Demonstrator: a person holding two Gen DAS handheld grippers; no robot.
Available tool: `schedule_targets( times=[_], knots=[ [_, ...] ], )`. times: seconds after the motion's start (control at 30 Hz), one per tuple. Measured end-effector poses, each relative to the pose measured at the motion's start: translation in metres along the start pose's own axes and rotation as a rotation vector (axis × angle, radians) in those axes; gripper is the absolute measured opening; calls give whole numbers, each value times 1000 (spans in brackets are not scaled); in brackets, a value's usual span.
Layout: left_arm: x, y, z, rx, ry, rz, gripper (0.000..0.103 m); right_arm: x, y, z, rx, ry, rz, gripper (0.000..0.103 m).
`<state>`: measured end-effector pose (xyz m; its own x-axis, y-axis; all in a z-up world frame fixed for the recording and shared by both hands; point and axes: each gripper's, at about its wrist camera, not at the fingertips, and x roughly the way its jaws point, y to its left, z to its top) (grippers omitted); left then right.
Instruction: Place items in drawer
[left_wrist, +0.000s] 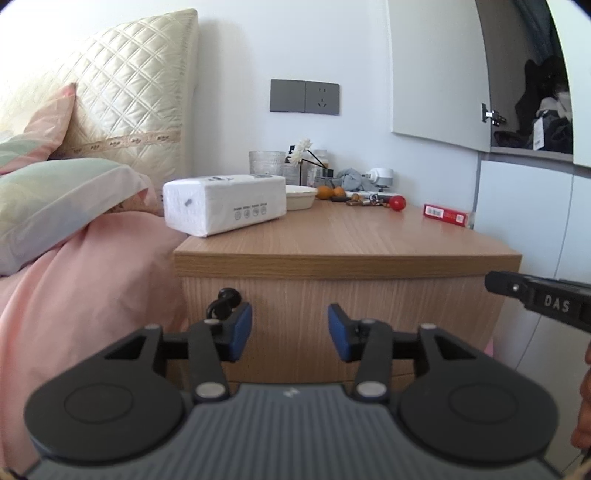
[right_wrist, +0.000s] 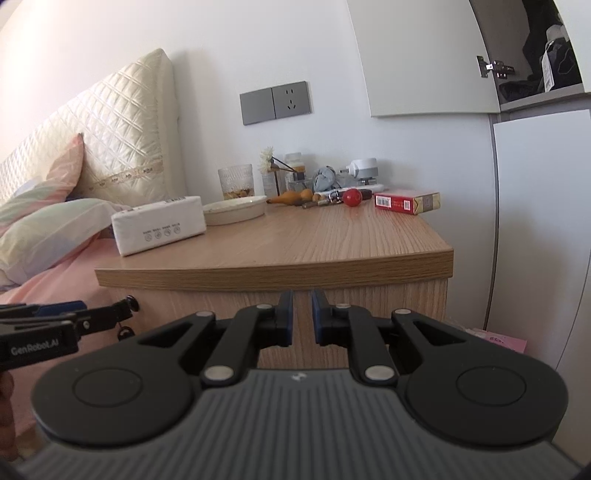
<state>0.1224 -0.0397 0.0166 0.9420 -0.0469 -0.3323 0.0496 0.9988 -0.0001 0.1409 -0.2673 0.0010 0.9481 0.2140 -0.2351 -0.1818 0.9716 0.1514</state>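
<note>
A wooden nightstand (left_wrist: 343, 236) (right_wrist: 295, 240) stands beside the bed, its drawer front (left_wrist: 295, 306) closed, with a black key knob (left_wrist: 228, 295) (right_wrist: 131, 303) at its left. On top lie a white tissue pack (left_wrist: 225, 203) (right_wrist: 159, 225), a cream dish (left_wrist: 301, 195) (right_wrist: 236, 208), a red ball (left_wrist: 398, 203) (right_wrist: 352, 196), a red cigarette box (left_wrist: 445, 215) (right_wrist: 406, 202) and small clutter. My left gripper (left_wrist: 290, 330) is open and empty in front of the drawer, just right of the knob. My right gripper (right_wrist: 302, 317) is nearly shut and empty below the top's front edge.
A bed with pink bedding (left_wrist: 74, 277) and pillows (left_wrist: 55, 195) lies to the left. A glass (left_wrist: 266, 162), flowers and bottles stand at the back by the wall socket (left_wrist: 304, 96). A white wardrobe (left_wrist: 524, 221) with an open upper door is at the right.
</note>
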Motion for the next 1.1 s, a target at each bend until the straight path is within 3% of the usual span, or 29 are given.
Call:
schedule_targets(
  times=[0.27,0.63,0.8,1.1],
  knots=[
    [-24,5,-1,-2,-37,16,52,-22,10,3,-39,-24,-4,13],
    [-56,4,-9,23,-83,45,77,-60,4,-1,2,-46,3,14],
    [-72,0,-16,42,-111,54,82,-75,7,-11,7,-34,26,14],
    [-98,-5,-26,79,-166,48,94,-100,20,-17,-40,-116,48,15]
  ],
)
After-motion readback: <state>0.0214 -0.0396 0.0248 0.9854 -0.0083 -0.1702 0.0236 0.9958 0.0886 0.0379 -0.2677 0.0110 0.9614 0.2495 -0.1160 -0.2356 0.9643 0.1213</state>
